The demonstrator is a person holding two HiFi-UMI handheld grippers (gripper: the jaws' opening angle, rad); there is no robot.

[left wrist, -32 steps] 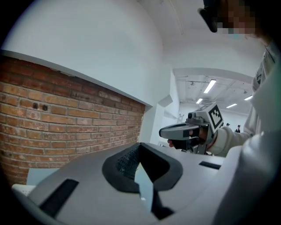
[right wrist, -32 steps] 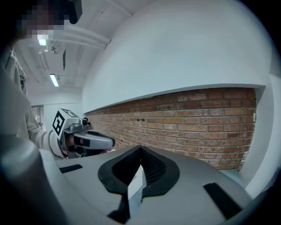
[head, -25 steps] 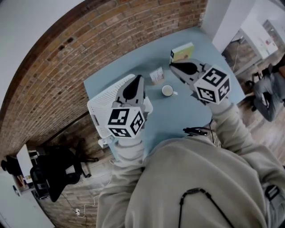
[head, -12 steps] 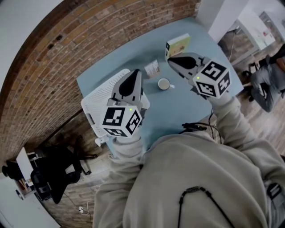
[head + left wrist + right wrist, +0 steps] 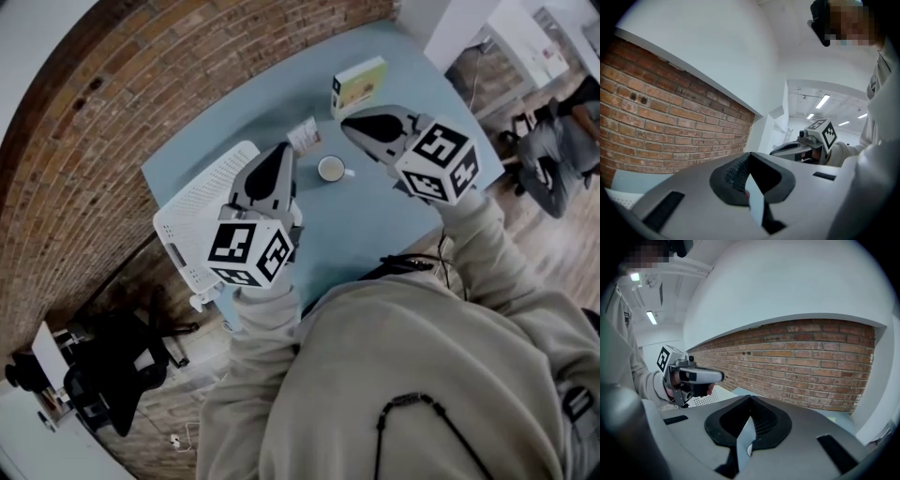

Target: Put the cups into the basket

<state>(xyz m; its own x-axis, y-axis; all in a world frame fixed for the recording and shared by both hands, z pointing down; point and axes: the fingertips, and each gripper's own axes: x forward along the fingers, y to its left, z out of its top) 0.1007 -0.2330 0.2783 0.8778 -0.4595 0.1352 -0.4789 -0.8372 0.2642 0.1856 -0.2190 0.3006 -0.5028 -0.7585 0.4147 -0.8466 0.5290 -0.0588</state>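
- Looking down through the head view: one white cup (image 5: pixel 330 169) stands upright on the pale blue desk (image 5: pixel 375 234), handle towards the picture's right, outside the basket (image 5: pixel 202 211).
- Basket is white and perforated. It sits at the desk's left edge, beside the brick wall (image 5: pixel 141 84), and is partly covered by the left tongs (image 5: pixel 281 150).
- Cup lies between the tips of the two tongs, touching neither; the right tongs (image 5: pixel 349 125) hang above and to its right.
- A small carton (image 5: pixel 305 136) stands just beyond the cup, and a yellow-green box (image 5: pixel 358 86) farther back on the desk. I cannot tell whether the carton is another cup.
- A black cable (image 5: pixel 412 265) lies at the near edge of the desk.
- Left gripper view: the jaws meet at their tips with nothing between them, so I read these tongs as closed and empty. Brick wall to the left, and the right tongs float in mid frame past the tips. No cup in this view.
- Right gripper view: the jaws are pressed together at the tip, closed and empty. The left tongs show at the left, held in a hand (image 5: pixel 686 392) over the basket's perforated surface. Brick wall runs across the background. No cup here either.
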